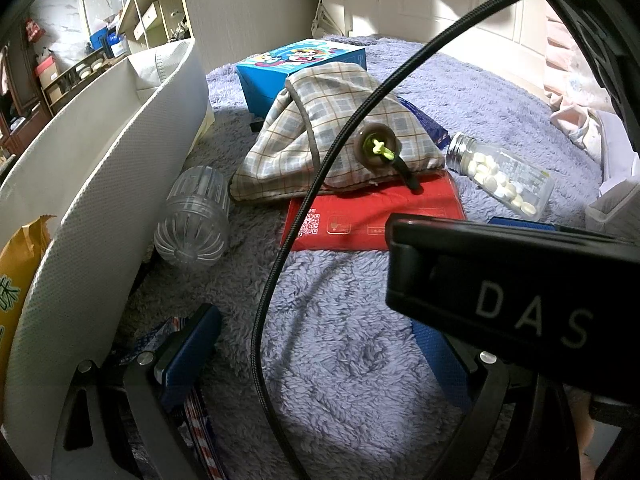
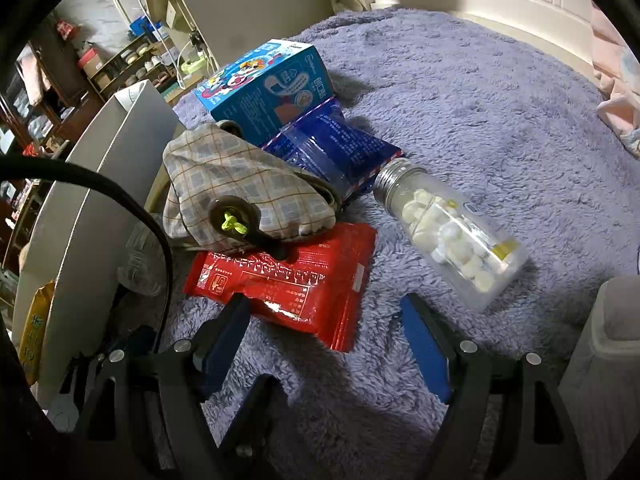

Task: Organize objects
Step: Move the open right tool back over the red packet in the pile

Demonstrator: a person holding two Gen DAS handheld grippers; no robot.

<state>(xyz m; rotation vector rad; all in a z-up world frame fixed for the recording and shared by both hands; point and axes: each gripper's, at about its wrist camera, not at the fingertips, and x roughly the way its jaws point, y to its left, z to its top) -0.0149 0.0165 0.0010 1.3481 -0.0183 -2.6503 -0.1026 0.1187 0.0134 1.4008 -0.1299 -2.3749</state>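
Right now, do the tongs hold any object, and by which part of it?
Nothing is held. The right tongs stand open over the purple blanket, just short of the red packet. The left tongs are open too, empty.

Fluffy lilac blanket point(image 2: 460, 120); glossy red packet point(image 2: 296, 288); checked cloth pouch point(image 2: 240, 192); clear plastic bottle point(image 2: 452, 236).

Beyond my fingers I see a fluffy lavender blanket point(image 2: 460, 92) over the bed, cream panelled wall point(image 1: 472, 12) behind, cluttered wooden shelves point(image 2: 120, 64) far left.
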